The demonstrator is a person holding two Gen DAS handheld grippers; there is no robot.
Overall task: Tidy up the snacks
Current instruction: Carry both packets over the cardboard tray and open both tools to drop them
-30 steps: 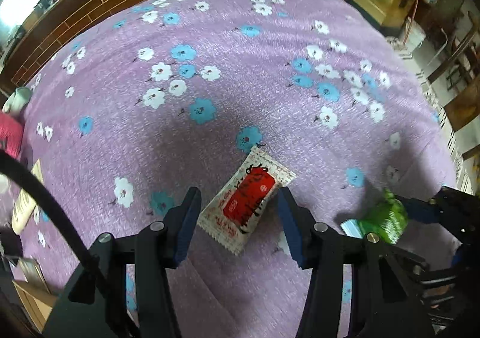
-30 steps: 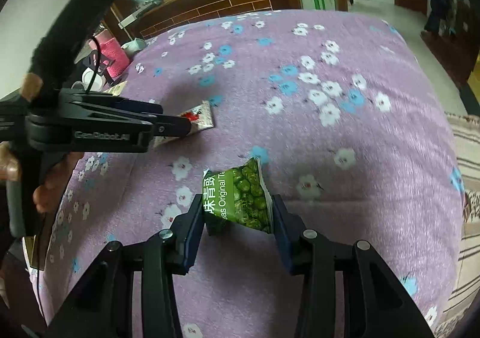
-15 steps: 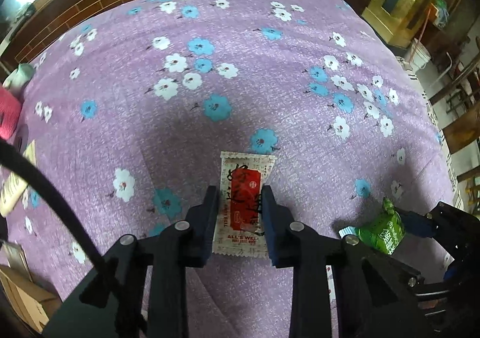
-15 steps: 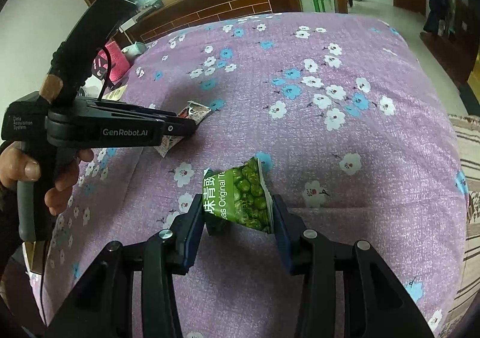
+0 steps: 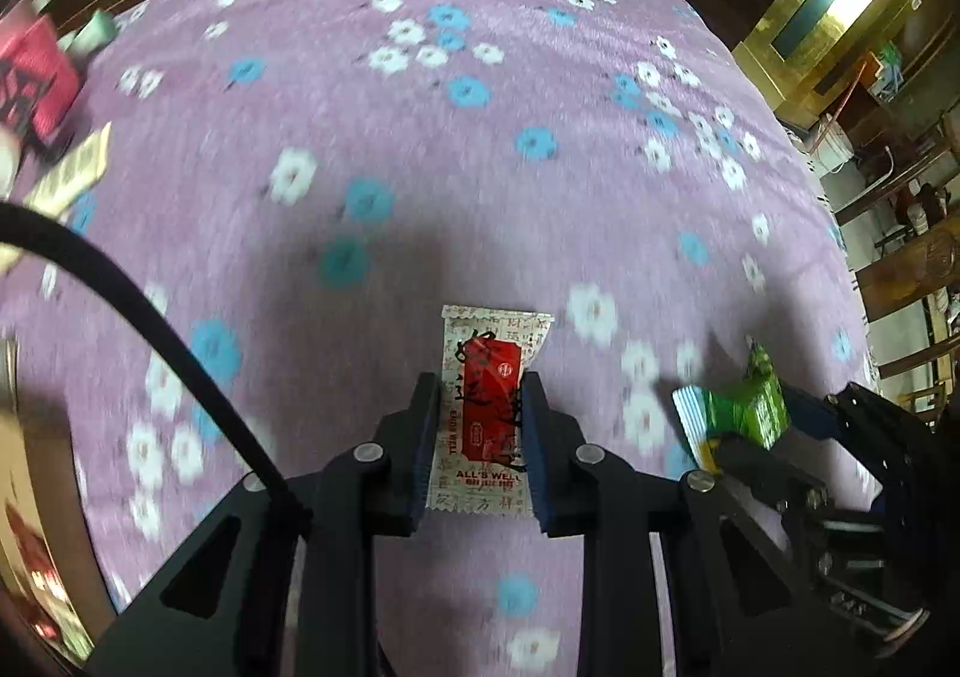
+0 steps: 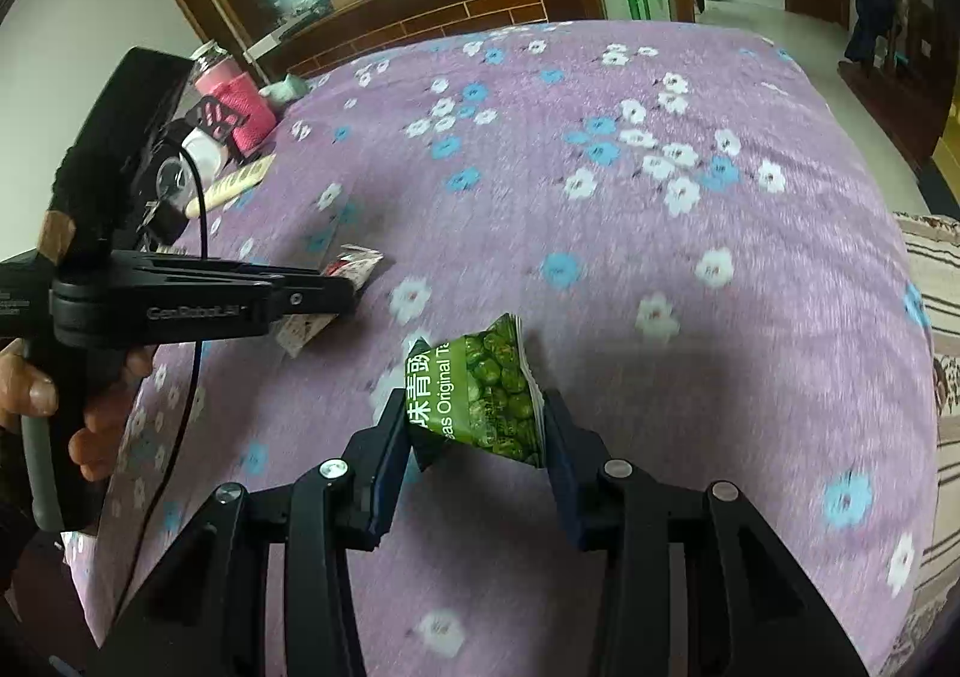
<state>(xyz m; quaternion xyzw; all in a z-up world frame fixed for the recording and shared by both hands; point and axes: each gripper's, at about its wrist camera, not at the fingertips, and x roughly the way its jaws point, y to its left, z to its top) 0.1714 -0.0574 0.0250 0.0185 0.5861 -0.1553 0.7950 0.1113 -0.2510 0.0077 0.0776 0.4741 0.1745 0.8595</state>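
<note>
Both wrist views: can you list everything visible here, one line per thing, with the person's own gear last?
Red-and-white snack packet: one, between the left gripper's pads.
Green pea packet: one, clamped in the right gripper.
Tablecloth: one, purple with blue and white flowers.
Pink-sleeved jar: one, far left edge.
Cream flat packet: one, beside the jar.
Wooden counter: one, brown, behind the table.
Left gripper: black, shut.
Right gripper: black, shut.
Hand: one, on the left gripper's handle.

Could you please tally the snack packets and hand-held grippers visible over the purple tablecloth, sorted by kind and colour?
White-and-red snack packet: 1, pinched by the left hand-held gripper
Green pea packet: 1, clamped in the right hand-held gripper
Hand-held grippers: 2
Total: 2 snack packets, 2 grippers, 4 things above the tablecloth
</note>
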